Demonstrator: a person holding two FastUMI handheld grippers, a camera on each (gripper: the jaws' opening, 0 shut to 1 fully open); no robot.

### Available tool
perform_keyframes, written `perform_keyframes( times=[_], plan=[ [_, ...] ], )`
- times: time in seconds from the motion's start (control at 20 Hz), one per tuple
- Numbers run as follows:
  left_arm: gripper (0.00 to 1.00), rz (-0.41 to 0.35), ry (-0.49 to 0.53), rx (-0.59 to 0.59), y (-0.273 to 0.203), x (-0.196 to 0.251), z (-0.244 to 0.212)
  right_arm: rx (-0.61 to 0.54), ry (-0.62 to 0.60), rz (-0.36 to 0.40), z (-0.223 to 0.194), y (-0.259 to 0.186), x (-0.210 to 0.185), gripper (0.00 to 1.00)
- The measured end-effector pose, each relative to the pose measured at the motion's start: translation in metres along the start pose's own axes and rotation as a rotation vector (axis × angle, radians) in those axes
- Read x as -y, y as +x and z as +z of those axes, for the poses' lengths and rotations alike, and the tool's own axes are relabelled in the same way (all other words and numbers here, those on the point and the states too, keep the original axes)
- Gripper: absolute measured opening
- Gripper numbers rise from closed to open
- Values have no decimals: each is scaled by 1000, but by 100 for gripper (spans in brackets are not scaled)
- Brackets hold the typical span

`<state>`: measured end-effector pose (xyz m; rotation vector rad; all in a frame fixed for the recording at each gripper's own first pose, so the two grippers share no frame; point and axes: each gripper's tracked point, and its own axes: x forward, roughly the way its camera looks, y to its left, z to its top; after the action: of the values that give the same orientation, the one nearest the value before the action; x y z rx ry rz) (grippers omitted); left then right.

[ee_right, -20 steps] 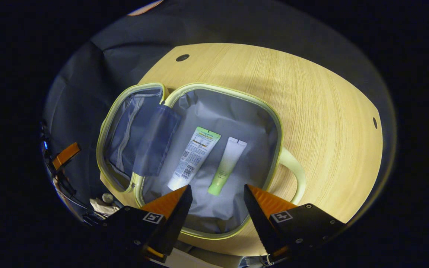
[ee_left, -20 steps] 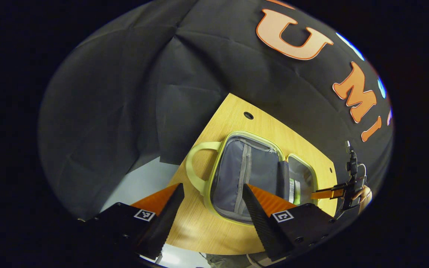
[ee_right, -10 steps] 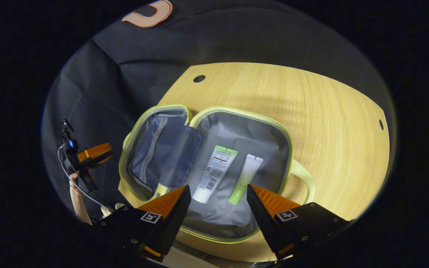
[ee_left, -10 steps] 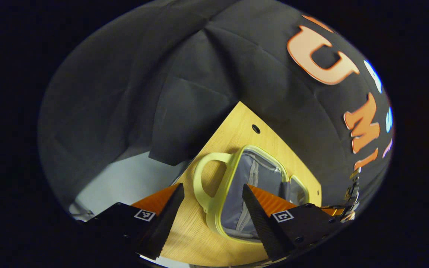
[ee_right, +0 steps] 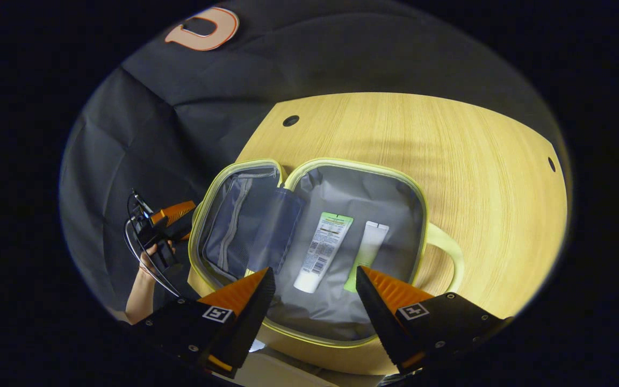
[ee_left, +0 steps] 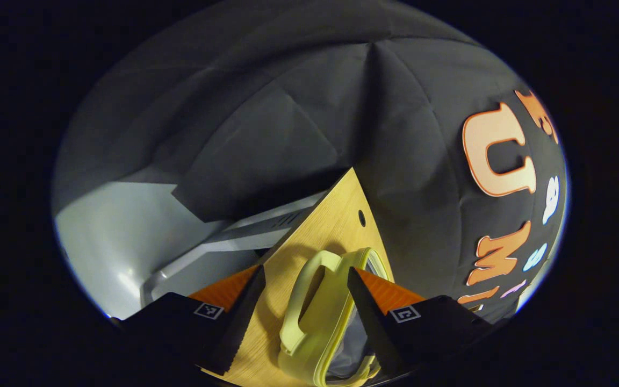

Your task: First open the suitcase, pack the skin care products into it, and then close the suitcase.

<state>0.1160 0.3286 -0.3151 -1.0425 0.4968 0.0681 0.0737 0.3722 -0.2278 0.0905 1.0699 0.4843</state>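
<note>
Suitcase (ee_right: pixel 309 247) open on table (ee_right: pixel 449 150) — two tubes (ee_right: pixel 324 251) inside; left view: handle (ee_left: pixel 309 301) only. Both hand-held grippers (ee_left: pixel 304 317) (ee_right: pixel 315 312) gape, empty.

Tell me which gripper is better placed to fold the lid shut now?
Probably left: the left gripper is open around the lid's handle, while the right gripper hovers over the tubes.

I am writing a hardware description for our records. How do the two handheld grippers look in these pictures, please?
Each gripper, left and right, has a dark blocky body carrying two tapered, wedge-shaped jaws with ribbed inner faces. A small square black-and-white marker sits on each jaw mount. In the right gripper view the left gripper appears farther off as a dark unit with looping thin cables, held by a bare hand; no sleeve is visible.
</note>
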Motion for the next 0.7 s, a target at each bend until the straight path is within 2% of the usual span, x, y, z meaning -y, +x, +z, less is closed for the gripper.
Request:
perform_keyframes(
  times=[0.05,0.1,0.15,0.2,0.25,0.3,0.35,0.4,0.45,0.65,0.7],
  plan=[
    [95,-12,-7,-12,5,0,-4,1,11,-6,0,-1,4,96],
    [86,-7,-15,-23,8,-2,-5,5,22,-9,0,-2,7,96],
    [84,-9,-24,-37,11,-1,-7,8,34,-12,0,-4,10,96],
    [70,20,-34,-52,16,-6,-14,13,46,-13,1,-5,13,96],
    [47,90,-40,-63,9,-16,-17,19,55,-14,2,-5,16,96],
    [23,111,-41,-64,14,-18,-19,24,60,-15,3,-7,18,96],
    [17,114,-33,-69,10,-18,-13,30,61,-18,2,-7,19,96],
    [17,120,-11,-60,18,-12,-18,36,55,-22,2,-8,22,96],
    [11,140,30,-53,13,-6,-17,46,48,-27,3,-10,23,96],
    [13,226,218,-11,-5,35,-6,87,12,-25,5,-21,28,96],
    [10,232,261,0,-12,55,-2,99,6,-22,6,-26,31,96]
  ],
)
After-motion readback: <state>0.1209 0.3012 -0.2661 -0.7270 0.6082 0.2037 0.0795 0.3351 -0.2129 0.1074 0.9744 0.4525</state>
